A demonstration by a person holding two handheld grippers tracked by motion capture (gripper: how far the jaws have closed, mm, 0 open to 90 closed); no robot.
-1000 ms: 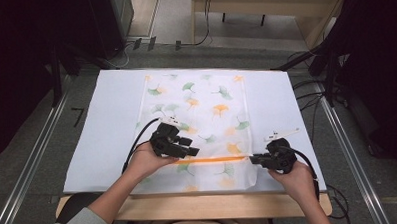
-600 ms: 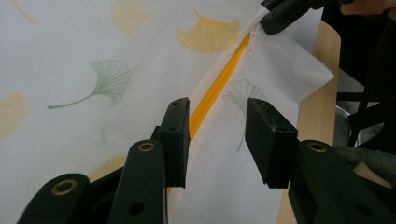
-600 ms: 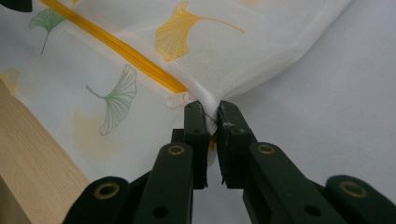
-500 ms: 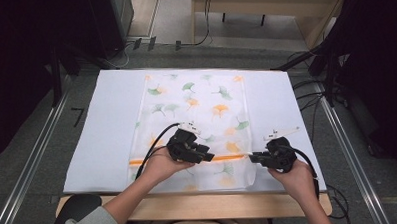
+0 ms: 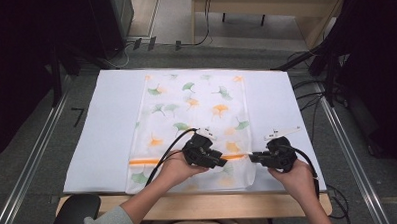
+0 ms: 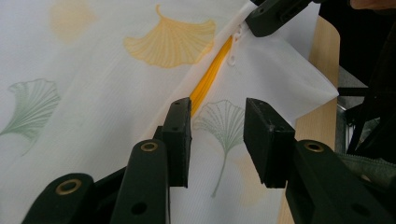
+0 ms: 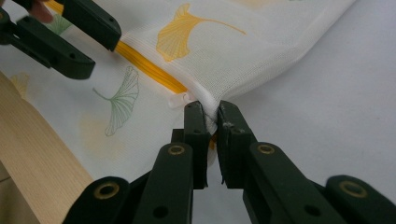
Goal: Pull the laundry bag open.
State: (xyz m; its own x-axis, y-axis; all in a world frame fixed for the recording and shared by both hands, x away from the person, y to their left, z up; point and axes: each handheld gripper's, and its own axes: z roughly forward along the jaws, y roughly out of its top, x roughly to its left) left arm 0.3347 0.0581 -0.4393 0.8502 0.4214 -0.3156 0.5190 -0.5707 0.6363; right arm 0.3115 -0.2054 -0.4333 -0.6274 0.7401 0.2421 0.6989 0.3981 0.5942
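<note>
Pinching the mesh bag's right edge at the orange zipper, the right gripper sits lower right; beside it, the left gripper's fingers, closing, straddle the fabric at lower centre.

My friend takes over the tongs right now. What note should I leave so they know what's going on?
Right tongs: shut on the edge of the mesh bag, right at the end of its orange zipper.
Left tongs: open, jaws have just been closing, hovering over the bag beside the zipper, nothing pinched yet.
The bag lies flat on the white table cover, zipper running across near the person's side.
Done: the bag's end is held.
Left: probably get the left tongs onto the small white zipper pull and slide it along.
</note>
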